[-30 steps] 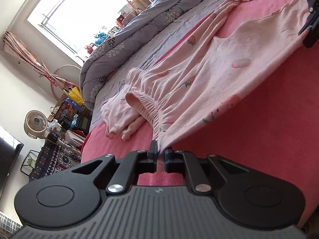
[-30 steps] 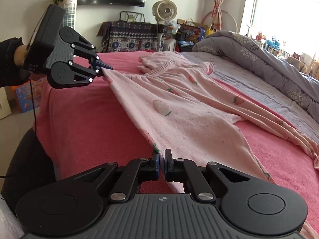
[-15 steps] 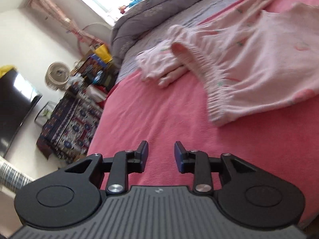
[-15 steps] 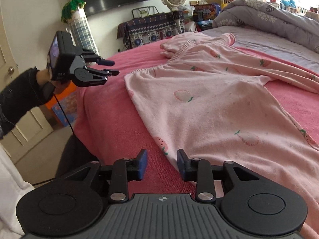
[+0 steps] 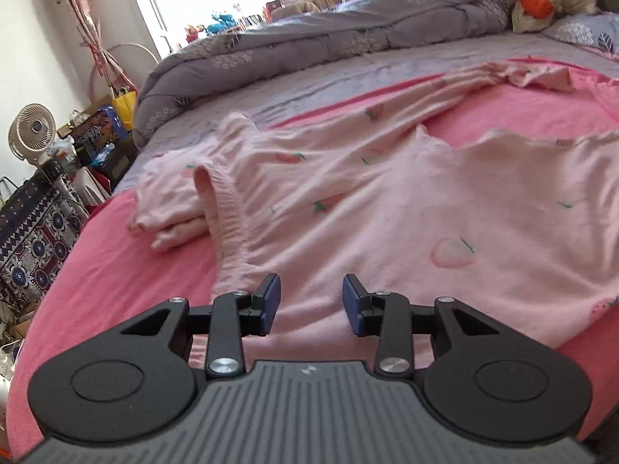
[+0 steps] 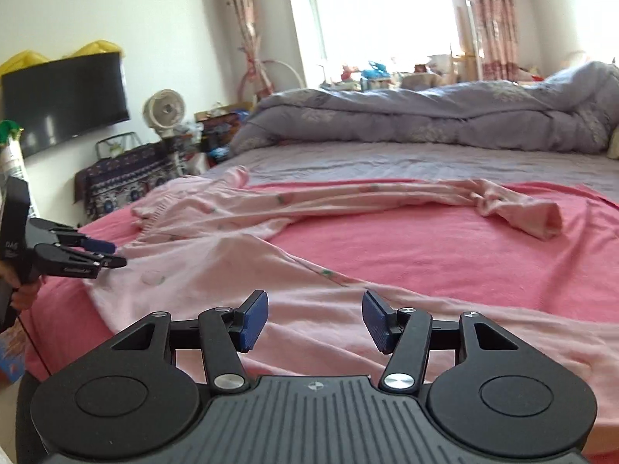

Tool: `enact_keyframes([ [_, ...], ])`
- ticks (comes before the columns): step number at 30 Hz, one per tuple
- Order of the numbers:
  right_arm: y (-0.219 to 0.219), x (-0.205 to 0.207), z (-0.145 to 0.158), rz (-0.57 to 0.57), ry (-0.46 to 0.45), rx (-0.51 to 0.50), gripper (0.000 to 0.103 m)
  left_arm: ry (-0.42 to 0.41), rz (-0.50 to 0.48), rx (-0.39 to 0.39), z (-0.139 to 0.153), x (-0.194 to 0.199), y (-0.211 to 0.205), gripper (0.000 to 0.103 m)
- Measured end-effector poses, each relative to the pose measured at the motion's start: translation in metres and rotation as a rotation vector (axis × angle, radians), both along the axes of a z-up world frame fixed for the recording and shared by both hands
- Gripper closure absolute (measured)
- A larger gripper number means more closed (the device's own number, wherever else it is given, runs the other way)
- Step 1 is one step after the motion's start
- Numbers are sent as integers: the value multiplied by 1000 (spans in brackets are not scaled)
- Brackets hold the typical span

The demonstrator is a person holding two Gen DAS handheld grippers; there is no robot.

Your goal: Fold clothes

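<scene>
My left gripper (image 5: 309,301) hangs low over the pink pyjama trousers (image 5: 387,208), jaws apart and gripping nothing, just beside the elastic waistband (image 5: 226,228); my right gripper (image 6: 315,321) hovers over one trouser leg, jaws likewise apart and empty; the trousers lie spread on the pink blanket (image 6: 425,247) covering the bed, the other leg (image 6: 387,193) stretched away with its cuff crumpled; a grey duvet (image 6: 425,120) is bunched along the far side.
</scene>
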State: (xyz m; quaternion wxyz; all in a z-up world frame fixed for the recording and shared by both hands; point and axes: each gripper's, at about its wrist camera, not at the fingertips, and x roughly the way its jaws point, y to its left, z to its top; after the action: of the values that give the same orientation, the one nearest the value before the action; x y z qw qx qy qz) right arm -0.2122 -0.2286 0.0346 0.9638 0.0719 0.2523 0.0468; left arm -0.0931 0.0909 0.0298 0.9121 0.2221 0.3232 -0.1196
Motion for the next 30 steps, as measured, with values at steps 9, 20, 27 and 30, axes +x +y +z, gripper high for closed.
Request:
enact_keyframes([
  [9, -72, -24, -36, -353, 87, -209, 48, -34, 77, 186, -4, 1, 1, 46],
  [20, -98, -51, -23, -334, -26, -112, 47, -104, 91, 214, 11, -4, -12, 42],
  [27, -82, -28, -50, -455, 76, -373, 39, -91, 79, 264, -15, -1, -11, 41],
  [30, -98, -31, -39, -554, 94, -370, 37, -94, 149, 277, -10, 3, -6, 41],
])
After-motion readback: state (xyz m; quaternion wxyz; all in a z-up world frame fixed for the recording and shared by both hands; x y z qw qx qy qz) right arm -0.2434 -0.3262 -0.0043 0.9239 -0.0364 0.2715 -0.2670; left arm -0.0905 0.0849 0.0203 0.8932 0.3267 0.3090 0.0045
